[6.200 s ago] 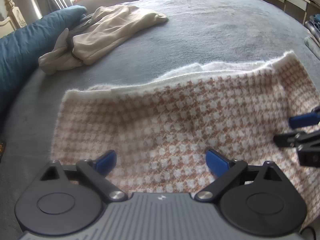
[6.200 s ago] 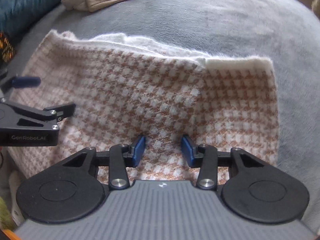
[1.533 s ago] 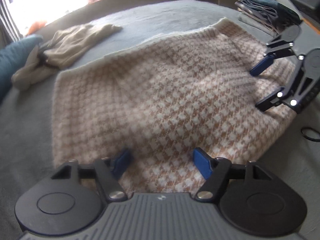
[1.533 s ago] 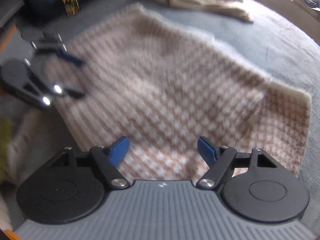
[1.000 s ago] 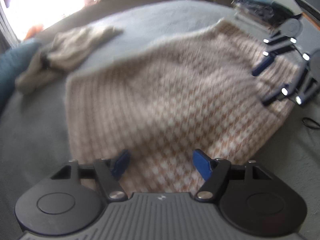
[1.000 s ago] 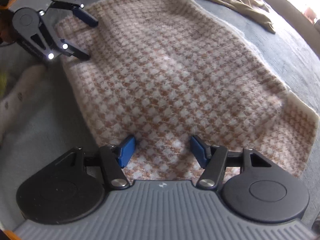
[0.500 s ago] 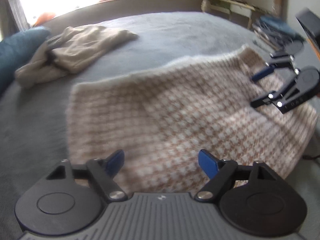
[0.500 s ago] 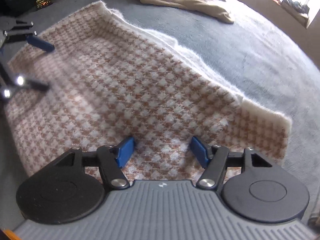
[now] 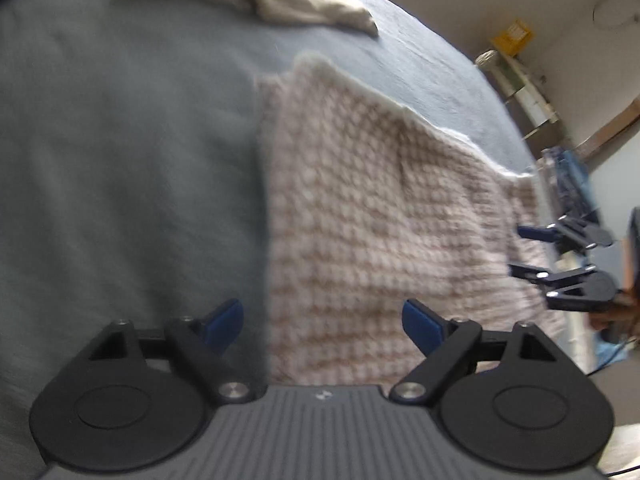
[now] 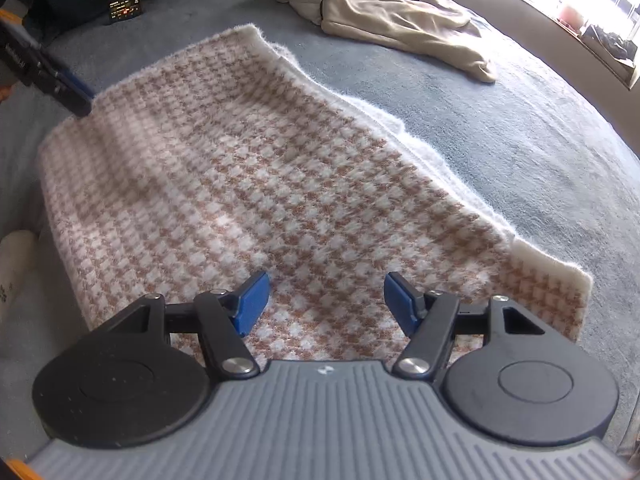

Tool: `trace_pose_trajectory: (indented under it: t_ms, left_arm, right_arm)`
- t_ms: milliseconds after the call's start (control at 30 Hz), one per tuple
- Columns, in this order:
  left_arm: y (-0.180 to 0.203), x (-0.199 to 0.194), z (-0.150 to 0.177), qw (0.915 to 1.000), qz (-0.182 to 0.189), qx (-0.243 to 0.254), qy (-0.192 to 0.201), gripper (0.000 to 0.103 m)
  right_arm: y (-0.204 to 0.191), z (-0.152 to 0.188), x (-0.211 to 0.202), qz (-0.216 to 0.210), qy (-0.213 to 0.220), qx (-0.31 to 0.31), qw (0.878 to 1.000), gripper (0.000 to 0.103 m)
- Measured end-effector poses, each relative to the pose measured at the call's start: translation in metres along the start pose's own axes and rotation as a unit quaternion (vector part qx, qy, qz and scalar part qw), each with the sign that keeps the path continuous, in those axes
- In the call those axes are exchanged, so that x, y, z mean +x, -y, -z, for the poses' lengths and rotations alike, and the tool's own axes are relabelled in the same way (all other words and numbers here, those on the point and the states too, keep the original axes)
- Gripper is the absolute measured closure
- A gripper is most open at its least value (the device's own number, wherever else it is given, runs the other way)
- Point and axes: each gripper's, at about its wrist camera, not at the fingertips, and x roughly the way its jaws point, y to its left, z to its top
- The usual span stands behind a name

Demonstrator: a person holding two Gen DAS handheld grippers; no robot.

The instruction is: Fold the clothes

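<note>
While the left gripper (image 9: 322,322) hangs over the bed (image 9: 120,152), its jaws are opening and already stand wide with nothing pinched; the near left edge of the houndstooth knit garment (image 9: 380,220) runs between them, closer to the left jaw. That garment, fuzzy, tan-and-cream checked with a plain cream border along its far side, lies folded flat into a long rectangle on the grey-blue bed cover. Over its other end, the right gripper (image 10: 326,300) has its jaws parted about halfway and empty, the checked fabric spreading out ahead of and beneath them. Well beyond both jaws a crumpled beige garment (image 10: 400,16) lies.
</note>
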Motion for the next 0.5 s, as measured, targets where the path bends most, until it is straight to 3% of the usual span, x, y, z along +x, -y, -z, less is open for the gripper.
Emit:
trace_pose_trajectory:
  t_ms: [67,300,500]
  left_arm:
    - [-0.006,0.011,0.002,0.9992,0.034,-0.019,-0.009,0.015]
    - [-0.009,0.033,-0.004,0.9984,0.049,-0.025,-0.016,0.017]
    - [-0.016,0.041,-0.008,0.9946,0.085,-0.057,-0.016,0.016]
  right_arm:
    - [0.001,0.002,0.0,0.002,-0.004,0.006,1.0,0.039]
    - [-0.003,0.004,-0.006,0.01,-0.002,-0.003,1.0,0.039]
    - [-0.013,-0.004,-0.011,-0.004,0.016,-0.019,1.0,0.039]
